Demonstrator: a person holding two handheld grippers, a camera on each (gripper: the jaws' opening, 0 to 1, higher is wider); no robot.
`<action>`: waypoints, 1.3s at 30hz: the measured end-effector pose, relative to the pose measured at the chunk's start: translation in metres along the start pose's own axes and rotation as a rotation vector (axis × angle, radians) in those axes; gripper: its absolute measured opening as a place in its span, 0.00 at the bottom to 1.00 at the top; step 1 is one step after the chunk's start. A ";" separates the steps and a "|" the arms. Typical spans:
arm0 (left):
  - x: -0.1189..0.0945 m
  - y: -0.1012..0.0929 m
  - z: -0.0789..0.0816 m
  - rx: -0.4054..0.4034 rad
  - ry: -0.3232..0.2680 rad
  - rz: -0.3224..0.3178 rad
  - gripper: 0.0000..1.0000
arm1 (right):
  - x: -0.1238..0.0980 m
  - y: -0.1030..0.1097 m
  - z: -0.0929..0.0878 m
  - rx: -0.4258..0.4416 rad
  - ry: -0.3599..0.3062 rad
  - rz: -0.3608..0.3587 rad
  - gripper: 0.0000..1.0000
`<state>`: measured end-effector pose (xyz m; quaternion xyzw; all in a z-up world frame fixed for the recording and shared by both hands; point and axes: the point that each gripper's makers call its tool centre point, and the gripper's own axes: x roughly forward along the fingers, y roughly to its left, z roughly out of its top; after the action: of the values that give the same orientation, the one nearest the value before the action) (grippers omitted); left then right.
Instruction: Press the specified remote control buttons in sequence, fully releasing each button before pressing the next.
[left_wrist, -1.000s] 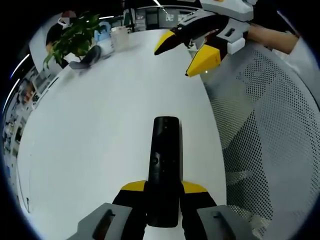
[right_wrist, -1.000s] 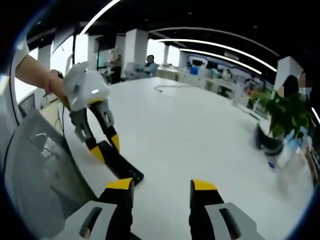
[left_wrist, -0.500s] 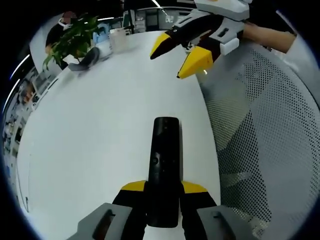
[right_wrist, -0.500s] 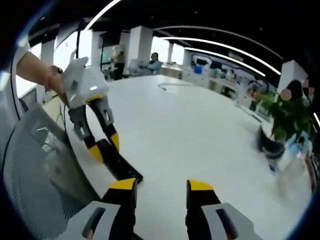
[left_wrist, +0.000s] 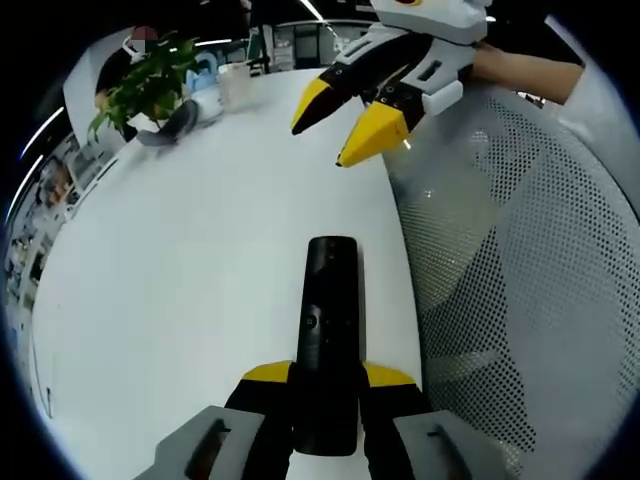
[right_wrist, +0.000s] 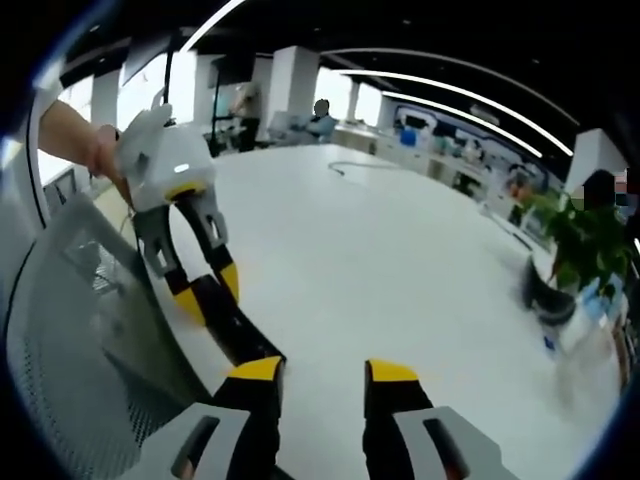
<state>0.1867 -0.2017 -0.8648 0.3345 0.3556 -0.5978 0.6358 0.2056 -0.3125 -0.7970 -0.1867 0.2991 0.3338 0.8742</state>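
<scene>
A black remote (left_wrist: 330, 320) lies lengthwise between the yellow-tipped jaws of my left gripper (left_wrist: 328, 376), which is shut on its near end and holds it over the edge of the white table (left_wrist: 190, 250). My right gripper (left_wrist: 336, 128) hovers beyond the remote's far end, up at the top right, with its tips pointing down-left and apart from the remote. In the right gripper view my right gripper (right_wrist: 323, 372) stands open with nothing between its fingers. Just left of it, the left gripper (right_wrist: 207, 290) clamps the remote (right_wrist: 240, 338).
A grey mesh chair (left_wrist: 520, 260) borders the table edge beside the remote, chair (right_wrist: 70, 330). At the table's far side stand a potted plant (left_wrist: 150, 80), a dark curved object (left_wrist: 176, 118) and a white cup (left_wrist: 238, 80). A cable (right_wrist: 350, 168) lies far off.
The right gripper has come nearer to the remote's far end, and its jaws have narrowed a little. The left gripper still holds the remote in the same place.
</scene>
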 end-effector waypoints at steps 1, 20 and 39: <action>0.000 0.000 0.000 0.000 -0.001 0.000 0.24 | 0.000 0.001 0.000 -0.003 0.002 0.002 0.27; 0.001 -0.014 0.002 -0.030 -0.066 0.009 0.24 | 0.004 0.013 -0.007 -0.037 0.047 0.061 0.20; -0.001 -0.023 0.003 -0.012 -0.172 -0.019 0.24 | 0.005 0.023 -0.007 -0.013 0.047 0.124 0.11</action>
<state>0.1636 -0.2049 -0.8626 0.2747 0.3065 -0.6280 0.6604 0.1897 -0.2977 -0.8087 -0.1813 0.3284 0.3849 0.8433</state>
